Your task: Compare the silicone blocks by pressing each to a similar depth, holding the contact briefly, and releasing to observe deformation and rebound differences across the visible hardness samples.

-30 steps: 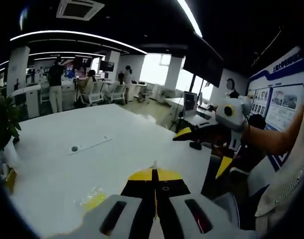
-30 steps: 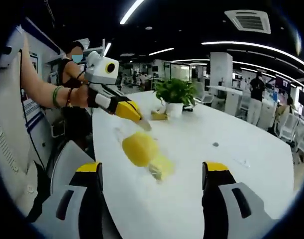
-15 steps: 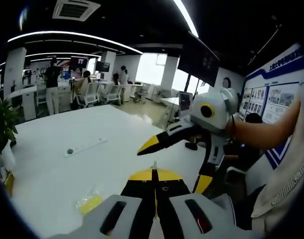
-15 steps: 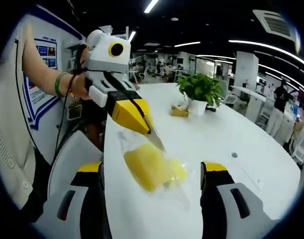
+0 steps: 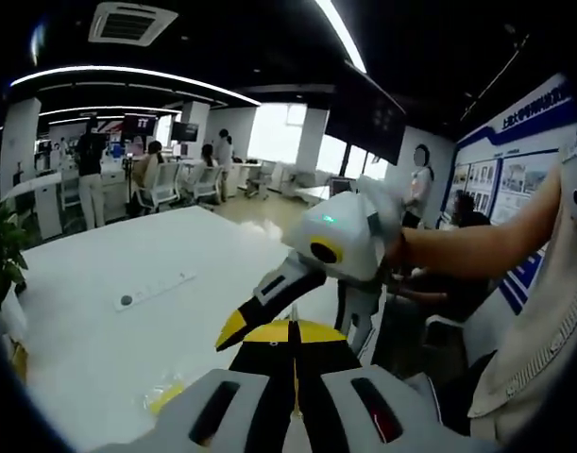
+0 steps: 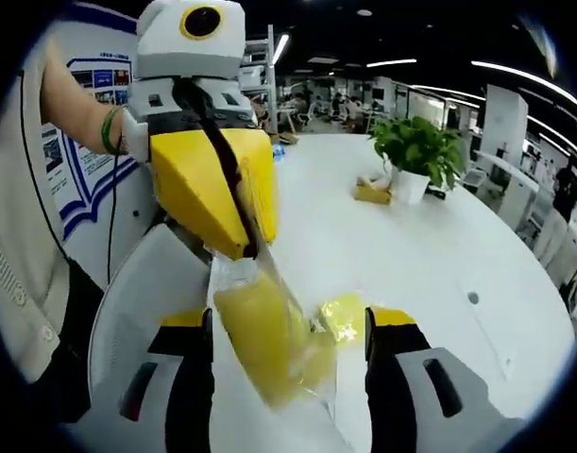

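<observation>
Right gripper view, yellow silicone block (image 6: 264, 344) in clear bag, left tool (image 6: 253, 253) pinching it

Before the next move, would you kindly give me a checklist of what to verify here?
1. Left claw shut on the top of the clear bag: ok.
2. Right claw open, jaws either side of the bagged yellow block: ok.
3. Block lying flat on the table for pressing: not ok, it is tilted.
4. Second yellow block out of the jaws' way: cannot tell, it lies close to one jaw.
5. Hardness marking readable: cannot tell.
</observation>
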`<state>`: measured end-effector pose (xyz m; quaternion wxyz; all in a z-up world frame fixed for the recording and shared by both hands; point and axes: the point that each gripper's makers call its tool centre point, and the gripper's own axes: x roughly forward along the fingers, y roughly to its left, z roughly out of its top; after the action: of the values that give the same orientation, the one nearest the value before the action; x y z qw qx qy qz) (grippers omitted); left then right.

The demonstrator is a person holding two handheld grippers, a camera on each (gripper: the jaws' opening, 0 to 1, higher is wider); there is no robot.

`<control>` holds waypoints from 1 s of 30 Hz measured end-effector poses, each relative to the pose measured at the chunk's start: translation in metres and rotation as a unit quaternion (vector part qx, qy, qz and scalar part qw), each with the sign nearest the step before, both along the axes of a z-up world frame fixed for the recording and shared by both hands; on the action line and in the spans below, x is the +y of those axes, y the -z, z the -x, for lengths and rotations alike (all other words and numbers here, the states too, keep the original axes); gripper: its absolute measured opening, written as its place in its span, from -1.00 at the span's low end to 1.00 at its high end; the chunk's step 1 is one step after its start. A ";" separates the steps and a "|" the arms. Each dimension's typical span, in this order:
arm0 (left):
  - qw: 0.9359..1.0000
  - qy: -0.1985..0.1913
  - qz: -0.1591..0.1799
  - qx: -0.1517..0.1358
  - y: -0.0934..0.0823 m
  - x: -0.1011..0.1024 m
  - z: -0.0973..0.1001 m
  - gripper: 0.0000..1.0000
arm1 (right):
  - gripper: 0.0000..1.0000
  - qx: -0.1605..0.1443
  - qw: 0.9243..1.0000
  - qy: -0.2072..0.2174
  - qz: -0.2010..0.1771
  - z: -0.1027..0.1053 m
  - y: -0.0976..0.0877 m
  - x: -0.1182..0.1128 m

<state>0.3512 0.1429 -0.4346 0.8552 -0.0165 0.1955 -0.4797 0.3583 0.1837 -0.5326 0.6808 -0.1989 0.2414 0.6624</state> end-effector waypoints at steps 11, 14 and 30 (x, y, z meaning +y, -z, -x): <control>1.000 0.008 -0.008 0.003 -0.001 0.008 0.003 -1.00 | -0.32 0.026 0.999 -0.037 -0.005 0.016 0.002 0.013; 1.000 0.010 -0.011 -0.001 -0.002 0.009 0.006 -1.00 | -0.41 0.029 0.999 -0.045 0.000 0.019 0.001 0.015; 0.999 0.037 -0.007 -0.024 -0.015 0.019 0.007 -1.00 | -0.72 0.006 0.998 -0.052 0.034 0.022 -0.010 0.016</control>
<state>0.3439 0.1623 -0.4194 0.8417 0.0087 0.1785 -0.5096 0.3365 0.1996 -0.5230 0.6369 -0.2302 0.2578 0.6892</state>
